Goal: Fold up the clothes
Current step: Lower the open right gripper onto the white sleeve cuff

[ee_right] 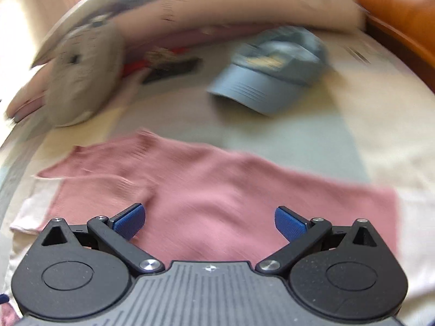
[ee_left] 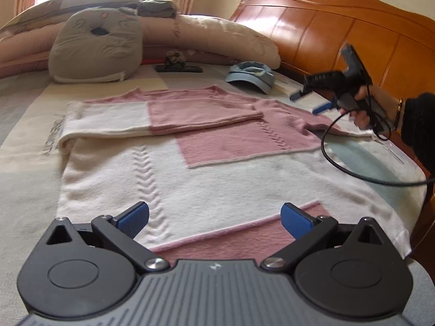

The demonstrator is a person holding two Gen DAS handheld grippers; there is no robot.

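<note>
left wrist view has us looking along the bed (ee_left: 24, 135) over a pink and cream sweater (ee_left: 217, 179) spread flat, its one sleeve (ee_left: 163, 116) already laid across the chest. our left gripper (ee_left: 214, 218) hovers low over the hem end, its tongs spread wide and empty. our right gripper (ee_left: 310, 103) hangs above the other shoulder near the wooden headboard (ee_left: 353, 35), and its blue tips look parted with nothing between them.

what could go wrong, we judge: the cable (ee_left: 339, 160) looping down from the right gripper lies across the knit and could drag or snag the cloth if that hand swings. the folded sleeve sits loose, so a tug at the body might slide it off line. the sweater's right edge lies near the bed's side and could slip over.

the right wrist view is blurred, so we take that hand to be in motion. it shows the right gripper (ee_right: 208, 224) from behind, tongs clearly spread over pink fabric, which the left view leaves vague. it also gives a nearer look at the blue cap (ee_right: 261, 81). only the left view shows the whole garment, the cable and the plush pillow (ee_left: 95, 46) sharply.
</note>
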